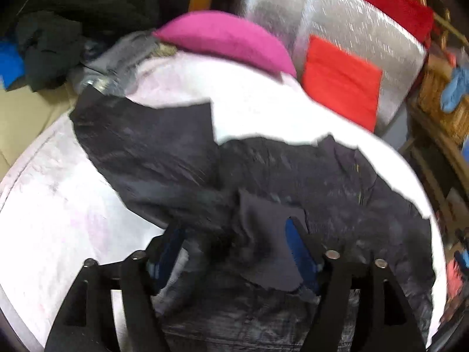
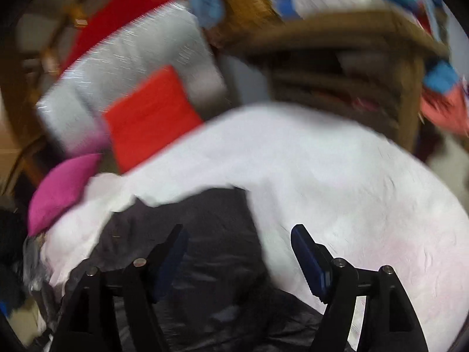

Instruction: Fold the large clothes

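Left tool (image 1: 234,243): fingers spread, nothing clamped; a flap of the dark jacket (image 1: 181,158) bunches between them, toward 12 o'clock. Judgement: close on the doubled hem, not one layer. Right tool (image 2: 237,249): released, over the jacket's edge at 6–7 o'clock; white bed sheet (image 2: 351,176) from 12 to 3.

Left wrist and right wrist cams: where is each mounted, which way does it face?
Left wrist: on the left gripper, looking along its fingers, jaws apart, down onto the dark garment on the white sheet.
Right wrist: on the right gripper, jaws apart, over the same dark garment, blurred.
Shared: garment, sheet, pink pillow, red cushion.
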Tool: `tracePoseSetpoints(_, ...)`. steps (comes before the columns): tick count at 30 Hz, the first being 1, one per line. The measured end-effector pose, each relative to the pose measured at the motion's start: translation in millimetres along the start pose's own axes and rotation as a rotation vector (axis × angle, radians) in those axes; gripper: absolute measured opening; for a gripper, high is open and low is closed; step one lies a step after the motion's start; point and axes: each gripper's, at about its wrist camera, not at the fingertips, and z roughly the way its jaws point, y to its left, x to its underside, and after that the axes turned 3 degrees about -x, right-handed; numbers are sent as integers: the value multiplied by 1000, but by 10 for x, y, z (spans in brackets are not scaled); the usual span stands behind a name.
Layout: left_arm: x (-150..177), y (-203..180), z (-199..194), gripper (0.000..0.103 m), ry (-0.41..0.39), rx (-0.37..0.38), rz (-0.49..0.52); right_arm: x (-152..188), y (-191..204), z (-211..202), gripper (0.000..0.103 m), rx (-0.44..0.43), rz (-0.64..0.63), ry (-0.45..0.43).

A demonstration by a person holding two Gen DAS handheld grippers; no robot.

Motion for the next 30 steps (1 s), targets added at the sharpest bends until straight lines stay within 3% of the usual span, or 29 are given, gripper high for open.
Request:
tracePoseSetpoints(2,-103,241,-80,80,-36,-15,-65,93,256,-88,76,-115,-96,1)
tracePoseSetpoints(4,-198,513,-74,82,-42,-33,-136,223,514,-76,76,-230,-191,57)
tracePoseSetpoints(8,-357,1183,59,82,-11,-71,-335,603,1007,27,75,-373,-327,203)
tracePoseSetpoints(10,-400,1469,175,82,8,-82,-427,776,1166,78,74,-403,-377,262)
tracePoseSetpoints(12,-430,1686,309,82,29,-75,-494,996,1332,147,74,-404,-446,320)
tracePoseSetpoints(16,-434,1912,660,81,103,7,-603,1248,1421,462,74,-347,-495,452)
tracePoseSetpoints(20,-430,1946,910,79,146,121,-672,1307,1420,565,75,-323,-503,458)
tracePoseSetpoints(23,-451,1971,1028,73,141,148,-701,1294,1411,595,75,-322,-491,458)
tracePoseSetpoints(26,-448,2021,1203,54,156,184,-749,1310,1424,593,75,-318,-503,453)
tracePoseSetpoints(29,-528,1991,1238,39,134,187,-727,1311,1405,607,75,-318,-503,454)
tracePoseSetpoints(30,-555,1969,1259,29,132,189,-710,1310,1451,599,75,-318,-503,455)
